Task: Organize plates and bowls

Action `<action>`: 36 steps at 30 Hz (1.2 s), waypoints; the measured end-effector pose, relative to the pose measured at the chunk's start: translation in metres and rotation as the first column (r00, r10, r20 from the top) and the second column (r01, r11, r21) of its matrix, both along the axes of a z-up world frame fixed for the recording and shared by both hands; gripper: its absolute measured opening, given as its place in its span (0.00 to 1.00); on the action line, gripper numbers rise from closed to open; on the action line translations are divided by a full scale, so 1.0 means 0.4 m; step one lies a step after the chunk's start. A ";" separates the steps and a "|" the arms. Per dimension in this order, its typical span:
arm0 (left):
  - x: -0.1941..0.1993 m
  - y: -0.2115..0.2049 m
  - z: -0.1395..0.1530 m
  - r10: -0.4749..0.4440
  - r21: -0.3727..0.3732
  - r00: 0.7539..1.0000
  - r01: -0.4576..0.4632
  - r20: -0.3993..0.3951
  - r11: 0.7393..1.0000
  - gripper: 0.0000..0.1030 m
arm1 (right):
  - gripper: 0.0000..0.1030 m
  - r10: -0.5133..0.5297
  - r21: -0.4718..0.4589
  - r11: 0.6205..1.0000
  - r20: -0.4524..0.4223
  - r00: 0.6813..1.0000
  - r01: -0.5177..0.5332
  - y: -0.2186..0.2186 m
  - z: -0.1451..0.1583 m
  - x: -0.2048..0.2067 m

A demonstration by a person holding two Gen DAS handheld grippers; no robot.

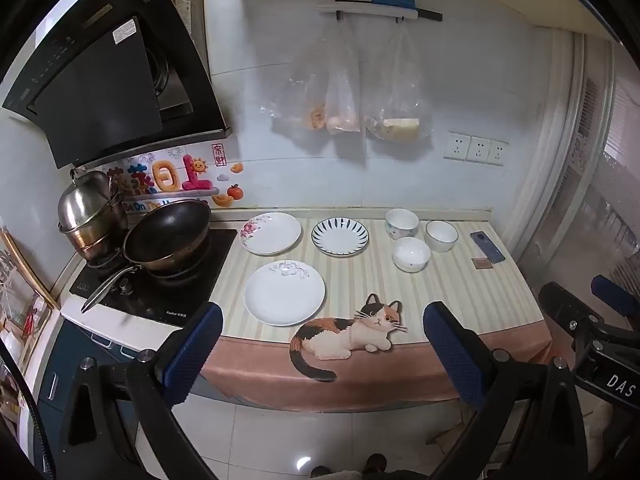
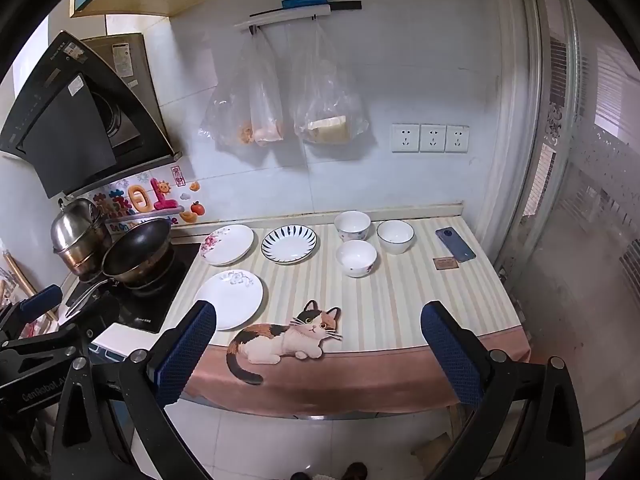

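On striped-cloth counter (image 1: 460, 296): three white round plates (image 1: 284, 293), three white ceramic bowls (image 1: 411, 254); both hand-held grippers (image 1: 320, 356) (image 2: 318, 354) spread wide, empty.

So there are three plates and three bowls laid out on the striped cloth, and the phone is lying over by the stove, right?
Not quite. The three plates and three bowls are on the striped cloth, but the phone lies at the opposite end from the stove, beyond the bowls near the window. The right wrist view shows it plainly.
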State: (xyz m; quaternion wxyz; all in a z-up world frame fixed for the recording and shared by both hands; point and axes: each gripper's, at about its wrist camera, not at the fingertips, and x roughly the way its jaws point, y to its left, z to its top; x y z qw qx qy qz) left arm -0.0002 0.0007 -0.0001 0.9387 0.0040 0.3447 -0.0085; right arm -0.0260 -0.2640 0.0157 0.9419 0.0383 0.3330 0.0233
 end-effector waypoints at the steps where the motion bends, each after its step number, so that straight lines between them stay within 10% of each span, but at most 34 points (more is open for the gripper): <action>1: 0.000 0.000 0.000 -0.001 0.000 1.000 0.001 -0.001 1.000 1.00 | 1.00 0.000 0.008 1.000 0.003 1.000 0.000 -0.001 0.001 0.001; 36: 0.022 -0.005 0.009 0.005 -0.008 1.000 -0.005 -0.011 1.000 1.00 | 1.00 0.003 0.015 1.000 -0.033 0.999 -0.002 -0.006 -0.020 0.018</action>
